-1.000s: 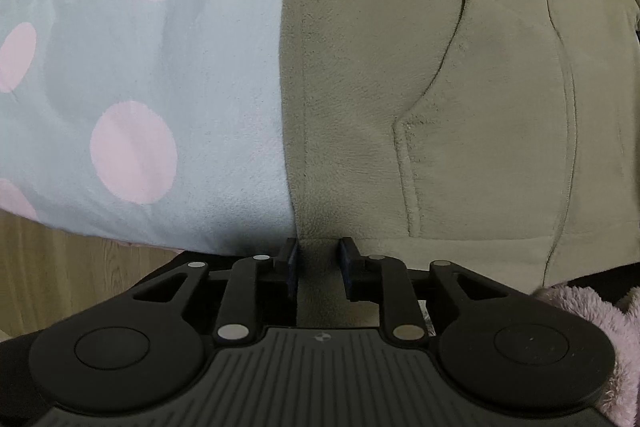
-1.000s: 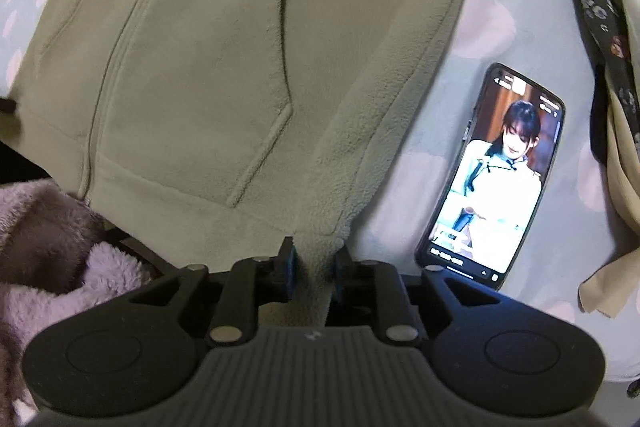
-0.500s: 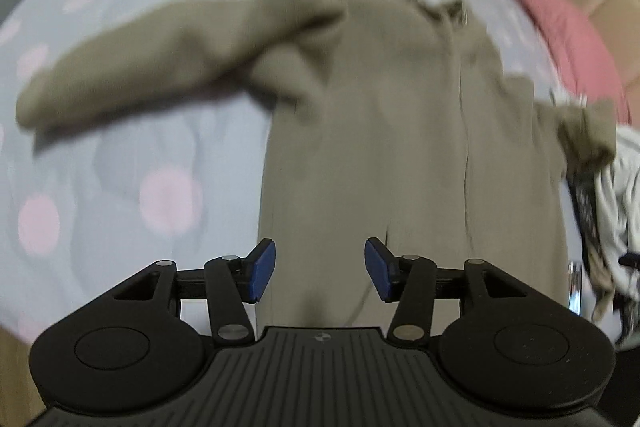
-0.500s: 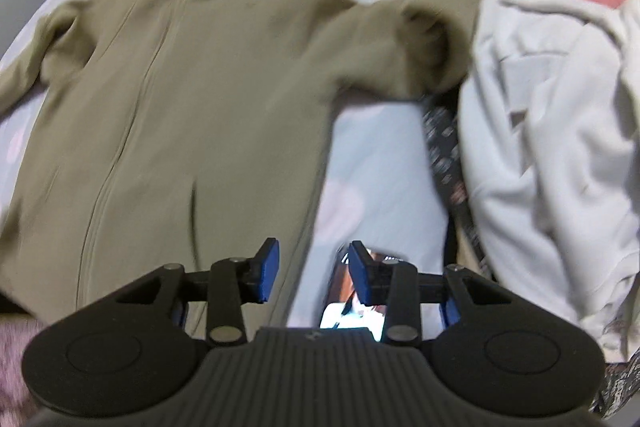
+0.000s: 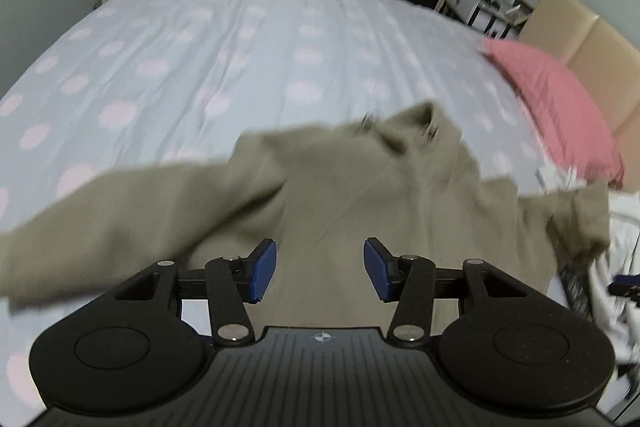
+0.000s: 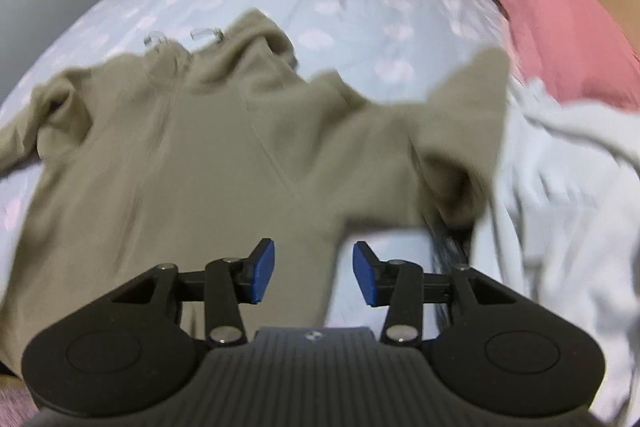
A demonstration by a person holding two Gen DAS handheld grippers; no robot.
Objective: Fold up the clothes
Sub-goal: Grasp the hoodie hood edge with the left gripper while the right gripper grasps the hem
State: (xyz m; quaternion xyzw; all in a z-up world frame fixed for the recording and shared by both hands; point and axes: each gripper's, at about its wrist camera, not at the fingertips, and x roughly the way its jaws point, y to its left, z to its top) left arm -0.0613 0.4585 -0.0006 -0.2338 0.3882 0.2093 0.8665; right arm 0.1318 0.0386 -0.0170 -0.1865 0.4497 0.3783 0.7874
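Olive fleece, the jacket [image 5: 360, 195] lies spread front-up on the dotted bed sheet [image 5: 240, 39], and we find the left claw [image 5: 320, 269] and the right claw [image 6: 314, 271] both spread wide above its lower part, holding nothing. Only the left wrist view shows the whole of the sleeve [image 5: 120, 215] stretched out to the left. Only the right wrist view shows the white garment [image 6: 560, 187] heaped against the opposite sleeve, below the pink pillow [image 6: 560, 23].

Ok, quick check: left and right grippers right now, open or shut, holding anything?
Left gripper: open, empty, above the olive jacket.
Right gripper: open, empty, over the jacket's edge.
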